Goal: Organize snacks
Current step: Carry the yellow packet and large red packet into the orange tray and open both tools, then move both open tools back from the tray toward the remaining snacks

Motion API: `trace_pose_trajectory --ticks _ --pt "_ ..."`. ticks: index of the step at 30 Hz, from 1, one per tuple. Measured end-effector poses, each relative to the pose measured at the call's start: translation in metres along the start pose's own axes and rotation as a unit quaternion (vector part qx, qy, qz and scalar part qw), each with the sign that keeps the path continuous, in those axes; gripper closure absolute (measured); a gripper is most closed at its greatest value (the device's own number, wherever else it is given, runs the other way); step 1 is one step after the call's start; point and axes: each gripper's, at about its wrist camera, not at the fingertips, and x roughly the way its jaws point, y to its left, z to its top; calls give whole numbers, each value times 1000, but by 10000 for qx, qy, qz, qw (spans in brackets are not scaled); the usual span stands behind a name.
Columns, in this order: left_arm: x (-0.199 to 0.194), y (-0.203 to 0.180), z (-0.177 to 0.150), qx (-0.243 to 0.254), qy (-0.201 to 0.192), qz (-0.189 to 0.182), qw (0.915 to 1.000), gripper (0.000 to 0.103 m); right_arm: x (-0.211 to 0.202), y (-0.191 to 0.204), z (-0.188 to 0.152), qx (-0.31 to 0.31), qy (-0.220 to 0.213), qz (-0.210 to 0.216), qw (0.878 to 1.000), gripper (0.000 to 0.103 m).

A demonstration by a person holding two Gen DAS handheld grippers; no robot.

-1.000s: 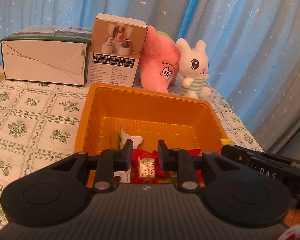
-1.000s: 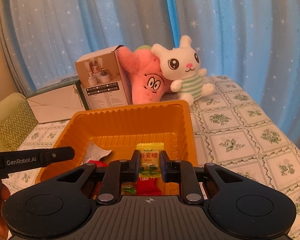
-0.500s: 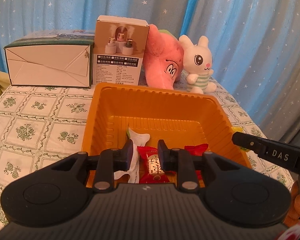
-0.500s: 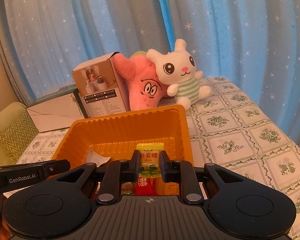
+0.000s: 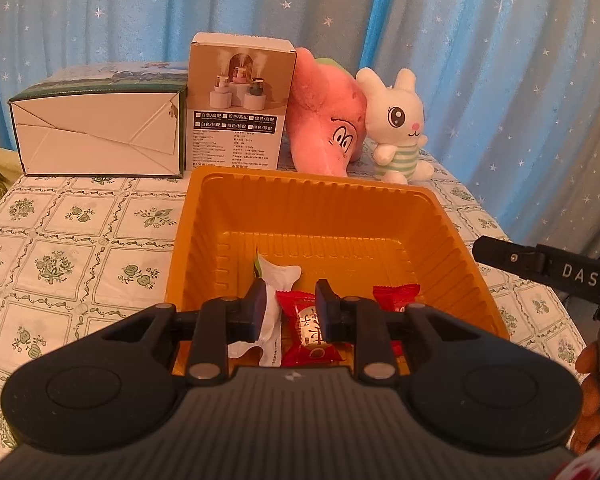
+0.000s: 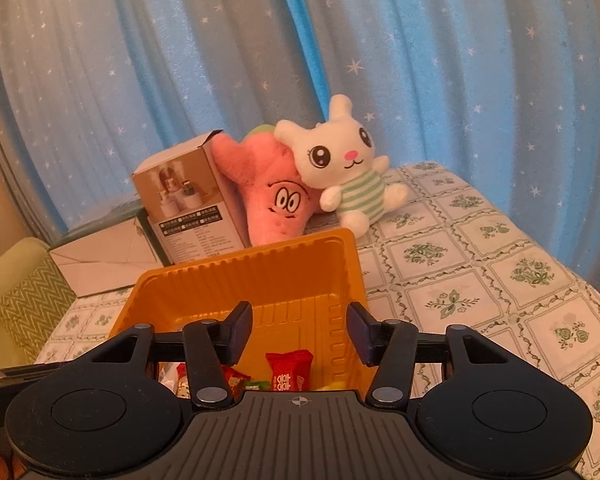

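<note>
An orange tray (image 5: 300,180) stands on the flowered tablecloth. Over its near end hangs my left gripper (image 5: 290,308), shut on a red candy (image 5: 310,328) that dangles by its wrapper between the pads. In the tray lie a white wrapper (image 5: 280,272) and another red candy (image 5: 396,294). My right gripper (image 6: 300,332) is above the tray (image 6: 240,256), its jaws opening with nothing between them. Below it lie a red candy (image 6: 288,368) and a bit of yellow wrapper (image 6: 332,386). One right finger (image 5: 540,268) shows at the left view's right edge.
Behind the tray stand a white-and-green box (image 5: 96,136), a brown product box (image 5: 240,108), a pink plush (image 5: 324,120) and a white rabbit plush (image 5: 396,120). Blue starred curtains close the back. A green cushion (image 6: 28,300) lies off the table's left. A hand (image 5: 596,372) shows at the right.
My right gripper's jaws have spread apart and the yellow candy has dropped out of them into the tray. The left gripper keeps its hold and has barely shifted.
</note>
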Motion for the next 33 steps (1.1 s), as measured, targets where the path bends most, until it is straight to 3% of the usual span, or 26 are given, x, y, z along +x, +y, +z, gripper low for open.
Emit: trace_pose_trajectory --ticks 9,18,33 --pt "-4 -1 -2 38 0 -9 10000 80 -5 0 -1 -56 -33 -109 9999 50" --pt "-31 -4 -12 122 -69 4 9999 80 -26 3 -8 -142 -160 -187 9996 50" --pt "-105 -9 -72 291 -111 -46 9995 80 -90 17 -61 -238 160 -302 9991 50"
